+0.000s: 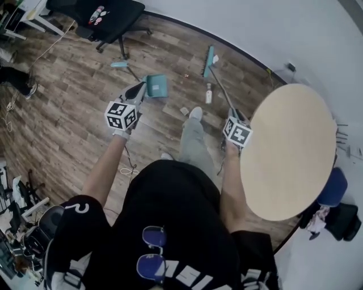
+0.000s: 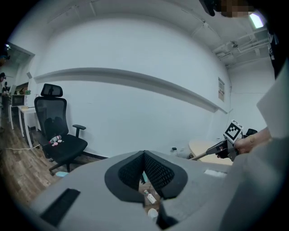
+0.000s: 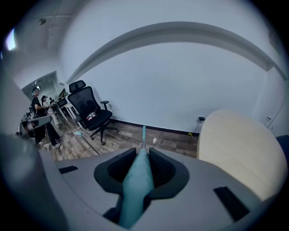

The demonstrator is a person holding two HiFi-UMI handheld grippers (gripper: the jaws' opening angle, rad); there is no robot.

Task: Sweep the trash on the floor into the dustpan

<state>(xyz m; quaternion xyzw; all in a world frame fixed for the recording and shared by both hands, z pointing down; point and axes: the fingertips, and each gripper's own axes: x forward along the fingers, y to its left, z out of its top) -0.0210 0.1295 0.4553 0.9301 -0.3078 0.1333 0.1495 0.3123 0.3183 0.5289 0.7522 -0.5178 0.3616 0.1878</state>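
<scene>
Wood-grain plank floor [image 1: 74,90]; smooth teal plastic broom handle [image 3: 135,180]; matt pale tabletop [image 1: 289,153]

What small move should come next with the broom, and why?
Probably drag the broom head toward the dustpan. The right gripper has its jaws shut on the broom handle, the head stands just beyond the bottle, and the dustpan waits at the bottle's left.

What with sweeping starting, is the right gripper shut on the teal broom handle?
Shut: right gripper jaws clamp the teal broom handle.

Wood-plank floor [image 1: 74,96], white wall [image 1: 272,28], black office chair [image 1: 102,14], round beige table [image 1: 289,150].
</scene>
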